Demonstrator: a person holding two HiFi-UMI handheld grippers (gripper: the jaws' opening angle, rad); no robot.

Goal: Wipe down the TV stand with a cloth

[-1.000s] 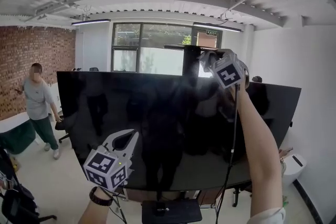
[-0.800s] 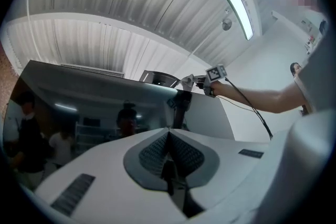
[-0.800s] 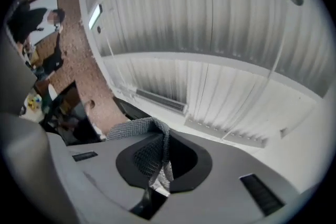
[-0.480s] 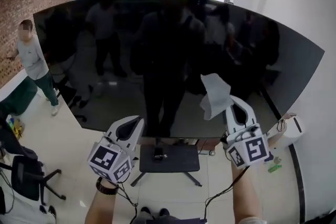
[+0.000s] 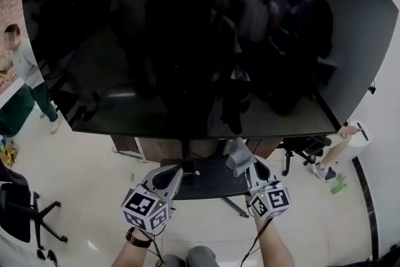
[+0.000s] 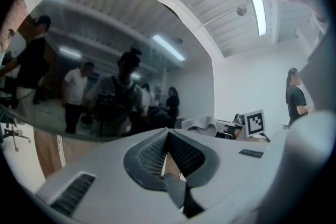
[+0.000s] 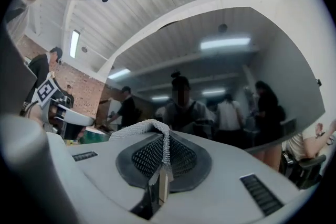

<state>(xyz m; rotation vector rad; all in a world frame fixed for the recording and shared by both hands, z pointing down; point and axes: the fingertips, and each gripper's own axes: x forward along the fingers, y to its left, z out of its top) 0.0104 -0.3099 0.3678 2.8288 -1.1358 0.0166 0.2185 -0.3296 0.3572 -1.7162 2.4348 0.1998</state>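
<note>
Cloth point(image 5: 238, 156) in right hand-held gripper point(image 5: 252, 167), apparently above stand point(image 5: 209, 182).

place: office | big screen point(image 5: 187, 40), swivel chair point(image 5: 15, 209), strip light point(image 6: 259, 10) (a bystander point(image 5: 25, 72) too)

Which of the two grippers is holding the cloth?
The right gripper, its jaws shut on the pale cloth; the left gripper is shut on nothing.

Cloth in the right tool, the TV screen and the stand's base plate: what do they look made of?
Cloth: pale woven or knitted fabric, going by the fine textured weave and the soft fold where the right tool pinches it. TV screen: glossy black glass or plastic; it mirrors the room's people and lights. Base plate: dark, matte, flat, probably painted metal, though the look leaves that open.
</note>
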